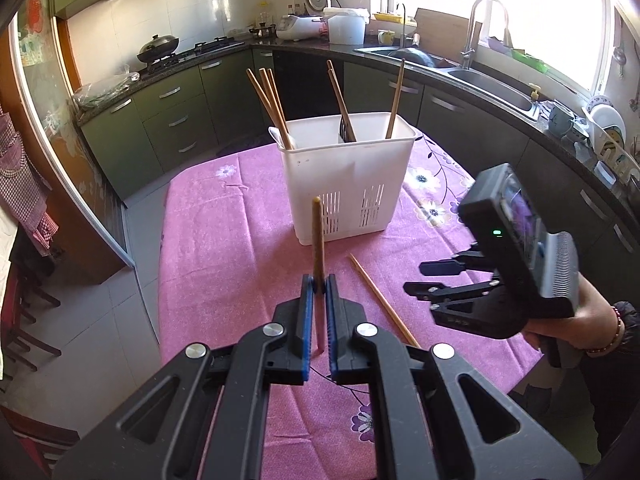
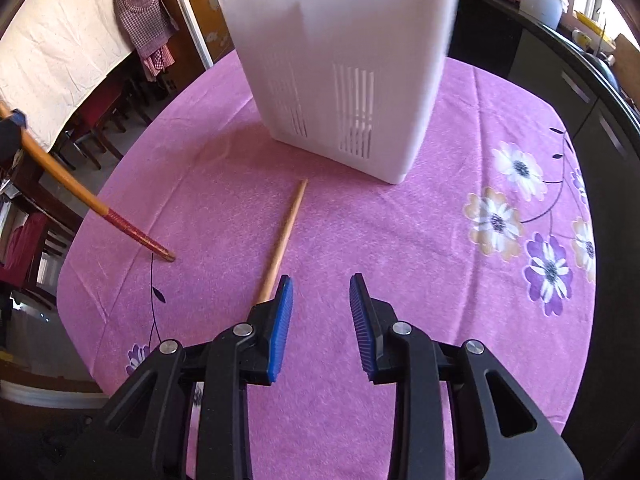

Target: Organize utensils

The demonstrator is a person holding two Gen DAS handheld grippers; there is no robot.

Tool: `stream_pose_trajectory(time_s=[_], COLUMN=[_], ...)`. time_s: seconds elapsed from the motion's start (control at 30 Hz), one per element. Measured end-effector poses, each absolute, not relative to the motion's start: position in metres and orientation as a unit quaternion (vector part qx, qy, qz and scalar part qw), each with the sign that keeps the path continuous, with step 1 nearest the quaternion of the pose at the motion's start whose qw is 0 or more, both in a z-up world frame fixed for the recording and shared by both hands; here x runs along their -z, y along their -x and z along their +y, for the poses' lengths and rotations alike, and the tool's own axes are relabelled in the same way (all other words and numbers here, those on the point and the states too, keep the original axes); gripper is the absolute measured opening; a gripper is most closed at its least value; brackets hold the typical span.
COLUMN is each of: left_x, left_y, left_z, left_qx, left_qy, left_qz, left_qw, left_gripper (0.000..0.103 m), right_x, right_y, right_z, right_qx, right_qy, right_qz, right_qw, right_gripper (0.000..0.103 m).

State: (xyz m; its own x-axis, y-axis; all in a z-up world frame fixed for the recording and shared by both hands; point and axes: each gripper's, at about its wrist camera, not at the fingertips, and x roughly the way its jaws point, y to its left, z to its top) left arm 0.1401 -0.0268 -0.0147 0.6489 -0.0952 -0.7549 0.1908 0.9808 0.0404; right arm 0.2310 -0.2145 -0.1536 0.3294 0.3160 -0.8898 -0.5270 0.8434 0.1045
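Note:
My left gripper [image 1: 319, 282] is shut on a wooden chopstick [image 1: 318, 240] that stands nearly upright above the table; the same chopstick [image 2: 80, 192] slants in from the left of the right wrist view, red tip just over the cloth. A white utensil holder [image 1: 344, 176] [image 2: 344, 60] stands mid-table with several chopsticks and a dark utensil in it. One loose chopstick [image 1: 380, 300] [image 2: 284, 240] lies on the cloth in front of it. My right gripper [image 2: 321, 292] [image 1: 420, 280] hovers open just right of that chopstick's near end, nothing between its fingers.
The table wears a pink flowered cloth [image 2: 460, 260]. Dark kitchen cabinets, a stove with a wok [image 1: 158, 46] and a sink [image 1: 492, 84] ring the far side. Chairs and a hanging apron [image 2: 144, 12] stand to the left of the table.

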Motion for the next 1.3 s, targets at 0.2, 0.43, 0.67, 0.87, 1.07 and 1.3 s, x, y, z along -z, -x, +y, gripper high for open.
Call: stream_pose_trajectory(time_s=[0.2,0.43,0.67,0.87,1.07,1.3], left_x=[0.014,0.014,0.015,0.015,0.015,0.016], left_y=[-0.14,-0.141,-0.14,-0.14,-0.139,-0.14], left_z=[-0.027,-0.027,-0.027,-0.027,-0.027,-0.025], left_qx=[0.082,0.083,0.084,0.084,0.084,0.082], left_qy=[-0.059,-0.061,-0.063,-0.065,-0.066,-0.069], left_qz=[0.412,0.412,0.413,0.412,0.413,0.415], left_qw=[0.905,0.905,0.905,0.905,0.904,0.904], left_gripper=[0.006,0.006,0.006,0.006,0.006,0.006], right_x=[0.176,0.173,0.18,0.184,0.174,0.107], right_y=[-0.255,-0.254,-0.25,-0.25,-0.251,-0.231], right_z=[-0.183,-0.167,-0.142,-0.137,-0.156,-0.203], right_qx=[-0.263,-0.262,-0.248,-0.258,-0.271,-0.271], right_qy=[0.098,0.113,0.155,0.148,0.101,0.048], right_qz=[0.546,0.541,0.54,0.531,0.527,0.449], right_qw=[0.789,0.791,0.789,0.793,0.799,0.85], right_gripper=[0.03,0.03,0.026,0.009,0.008,0.007])
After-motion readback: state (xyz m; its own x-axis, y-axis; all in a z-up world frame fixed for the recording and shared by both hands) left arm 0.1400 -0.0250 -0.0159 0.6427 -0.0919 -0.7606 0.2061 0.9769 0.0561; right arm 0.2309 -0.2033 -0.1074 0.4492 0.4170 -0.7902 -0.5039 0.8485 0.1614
